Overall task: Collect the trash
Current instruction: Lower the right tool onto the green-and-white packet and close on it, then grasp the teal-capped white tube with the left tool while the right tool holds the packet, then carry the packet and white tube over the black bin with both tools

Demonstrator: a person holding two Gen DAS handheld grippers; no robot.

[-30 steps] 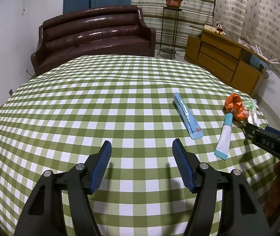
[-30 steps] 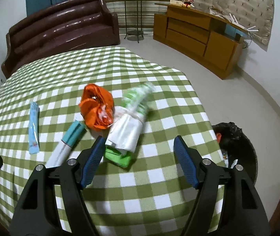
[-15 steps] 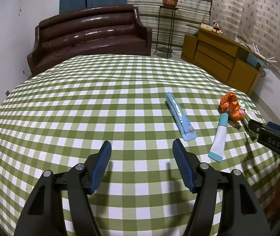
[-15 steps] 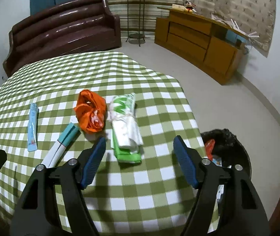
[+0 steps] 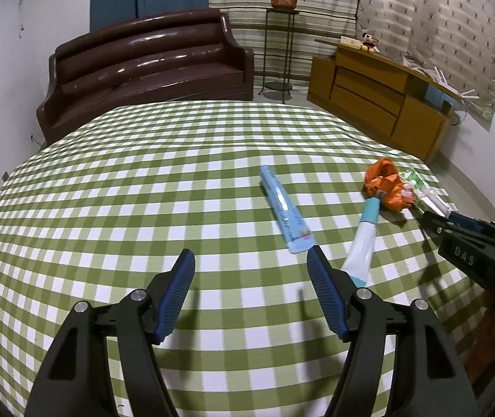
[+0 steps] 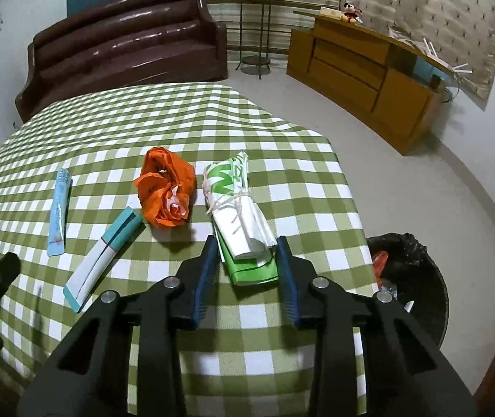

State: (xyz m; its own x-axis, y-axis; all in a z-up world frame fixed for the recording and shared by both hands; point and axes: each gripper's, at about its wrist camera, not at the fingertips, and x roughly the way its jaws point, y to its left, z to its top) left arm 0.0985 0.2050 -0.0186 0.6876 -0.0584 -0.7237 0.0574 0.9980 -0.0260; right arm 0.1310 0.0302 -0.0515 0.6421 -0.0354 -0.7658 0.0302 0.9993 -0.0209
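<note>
Several pieces of trash lie on the green checked table. In the right wrist view a green-and-white rolled bag lies with its near end between the fingers of my right gripper, which is closed against its sides. Beside it are a crumpled orange bag, a teal-and-white tube and a light blue wrapper. My left gripper is open and empty above the cloth, just short of the blue wrapper and the tube. The orange bag lies further right.
A black-lined trash bin with some trash in it stands on the floor right of the table's edge. A brown sofa, a plant stand and a wooden sideboard stand beyond the table.
My right gripper's fingers have closed from wide open onto the near end of the green-and-white bag. My left gripper has drifted slightly toward the blue wrapper, still open.
</note>
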